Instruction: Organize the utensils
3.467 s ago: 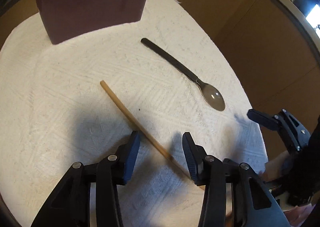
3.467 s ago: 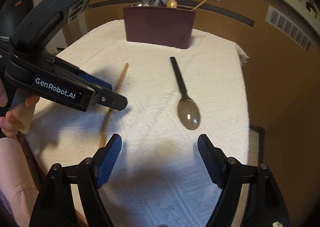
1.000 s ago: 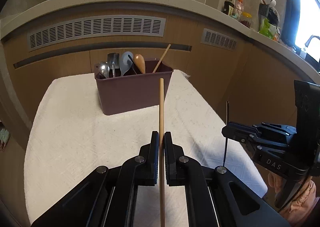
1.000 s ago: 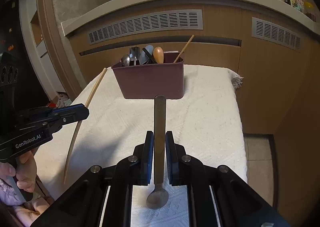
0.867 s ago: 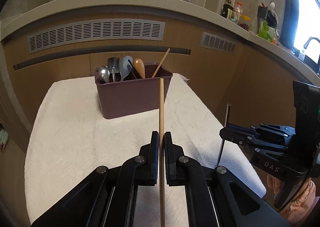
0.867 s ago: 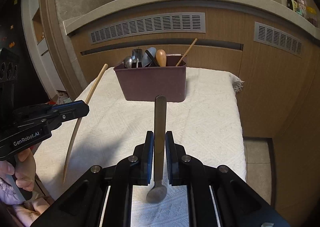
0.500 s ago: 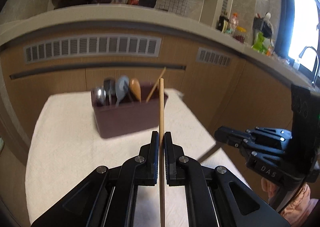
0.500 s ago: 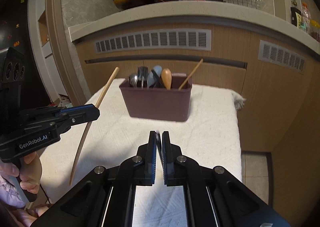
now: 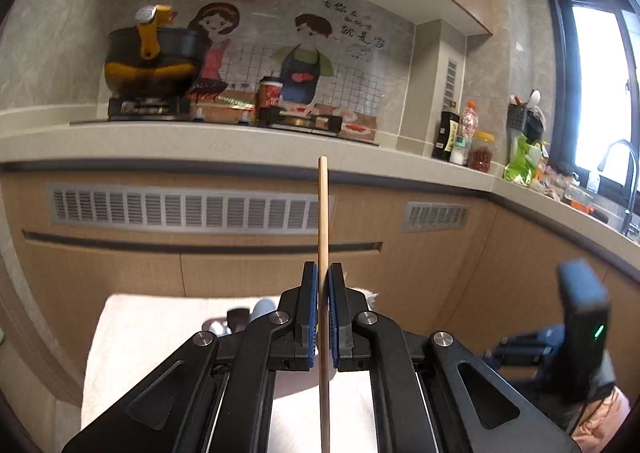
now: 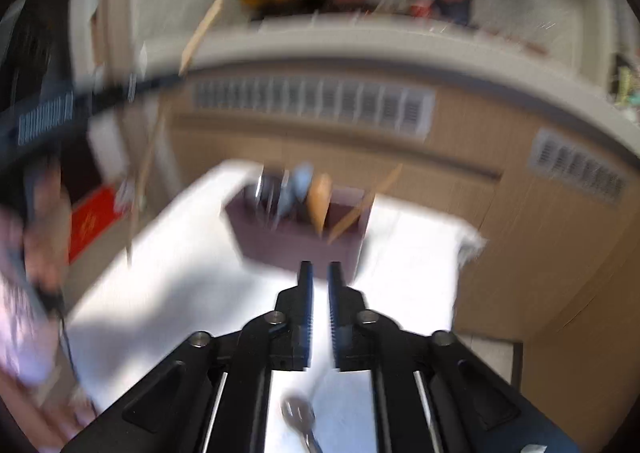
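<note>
My left gripper (image 9: 323, 275) is shut on a wooden chopstick (image 9: 323, 213), which stands upright between the pads. The right wrist view shows that chopstick (image 10: 150, 161) raised at the left, above the table's edge. The maroon utensil bin (image 10: 280, 249) stands on the white cloth ahead, with spoons and a second chopstick (image 10: 360, 205) in it. The jaws of my right gripper (image 10: 320, 273) are opening, a narrow gap with nothing between the pads. A metal spoon (image 10: 298, 413) shows blurred below it, between its arms. Whether it lies on the cloth or falls I cannot tell.
The white cloth (image 9: 160, 333) covers a small table in front of a wooden counter with vents (image 9: 188, 209). A stove with a pot (image 9: 152, 65) and bottles (image 9: 452, 137) sit on the counter above. A person's hand (image 10: 40, 221) holds the left gripper.
Both grippers have risen, and the left one has tilted up toward the counter. The spoon handle has left the right jaws, which have parted slightly. The chopstick stays gripped.
</note>
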